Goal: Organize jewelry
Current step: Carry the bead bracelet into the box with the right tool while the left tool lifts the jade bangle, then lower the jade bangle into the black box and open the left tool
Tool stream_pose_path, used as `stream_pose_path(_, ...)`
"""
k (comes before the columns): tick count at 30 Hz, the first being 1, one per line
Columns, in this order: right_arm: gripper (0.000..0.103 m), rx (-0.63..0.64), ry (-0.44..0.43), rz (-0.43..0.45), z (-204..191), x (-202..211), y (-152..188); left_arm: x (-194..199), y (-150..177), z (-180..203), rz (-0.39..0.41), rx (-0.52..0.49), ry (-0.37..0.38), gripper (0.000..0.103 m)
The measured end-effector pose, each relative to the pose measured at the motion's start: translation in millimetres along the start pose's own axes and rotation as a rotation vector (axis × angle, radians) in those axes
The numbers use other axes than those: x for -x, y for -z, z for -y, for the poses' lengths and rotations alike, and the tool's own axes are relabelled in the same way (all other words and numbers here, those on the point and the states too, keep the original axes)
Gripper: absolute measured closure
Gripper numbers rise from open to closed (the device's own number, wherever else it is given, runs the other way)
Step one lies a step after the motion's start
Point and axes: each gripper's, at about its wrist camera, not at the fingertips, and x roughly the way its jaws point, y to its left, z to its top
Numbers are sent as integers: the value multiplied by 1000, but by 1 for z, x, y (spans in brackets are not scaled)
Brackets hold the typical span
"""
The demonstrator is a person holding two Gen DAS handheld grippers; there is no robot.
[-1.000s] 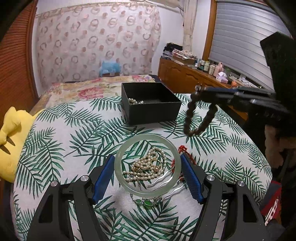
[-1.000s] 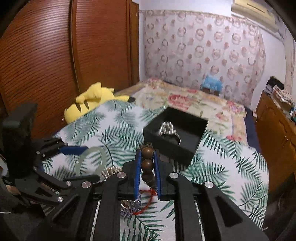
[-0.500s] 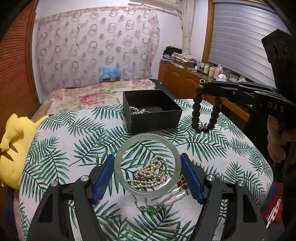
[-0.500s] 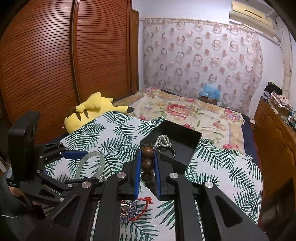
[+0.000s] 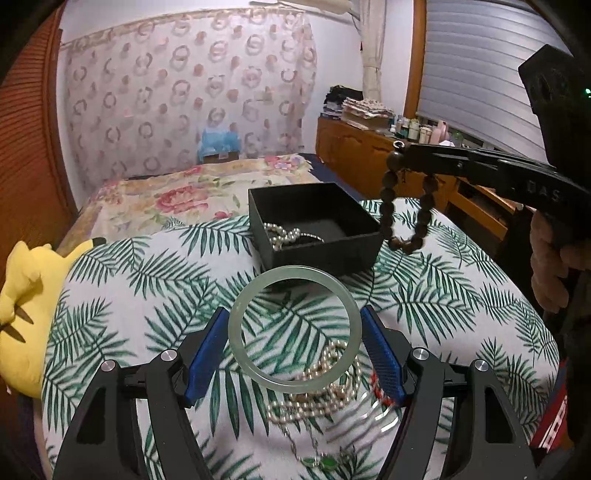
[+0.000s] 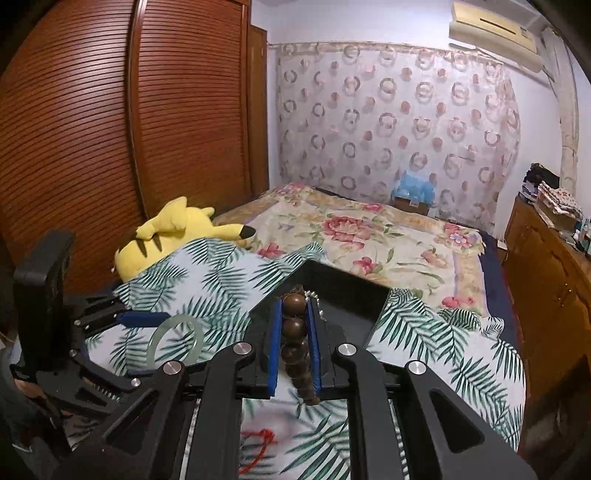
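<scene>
Bedroom seen from my left wrist: a palm-leaf cloth (image 5: 155,280) covered the near surface, a floral bedspread (image 5: 166,199) lay behind it, and a circle-patterned curtain (image 5: 184,92) hung on the far wall. A wooden sideboard (image 5: 362,155) stood at right under a shuttered window. A yellow plush toy (image 5: 26,306) lay at the cloth's left edge. My left gripper (image 5: 294,343) pointed down at the cloth, jaws set wide and clamped on a pale green bangle (image 5: 258,295) held clear of the surface. Below it lay a heap of pearl strands (image 5: 325,391) and a green-stoned chain (image 5: 325,461). A black box (image 5: 321,218) sat farther back, pearls in it. My right gripper (image 5: 400,155) reached in from the right, a wooden bead bracelet (image 5: 406,221) hanging from its tip beside the box's right corner; a hand (image 5: 550,266) gripped its handle.

Right wrist view: slatted wooden wardrobe doors (image 6: 92,147) filled the left, an air conditioner (image 6: 495,29) sat up high. My right jaws stood nearly together, pinching the brown beads, over the box's near edge. The left tool held the bangle at lower left. A red cord (image 6: 258,439) lay blurred below.
</scene>
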Motion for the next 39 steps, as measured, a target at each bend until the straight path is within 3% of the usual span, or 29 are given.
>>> stream_pose_path(9,88,-28,8,21,31,-35,-23,-17,-31,1,1,-43,6,34)
stream_pose_path(19,88,-114,-28,-43,60,-83,5,-45,-62,0,-20,-82,11,34)
stream_pose_path(24,88,-134,-32,-32,67,-85,14,-62,-72,-1,-38,-96,8,34)
stream_pose_path(32,87,-185,59,-1,95,-74,25,-98,-90,6,-71,-133,-1,34)
stream_pose_path(39,86,-200,83,-11,105,-78,32,-132,-98,14,-116,-176,-27,34)
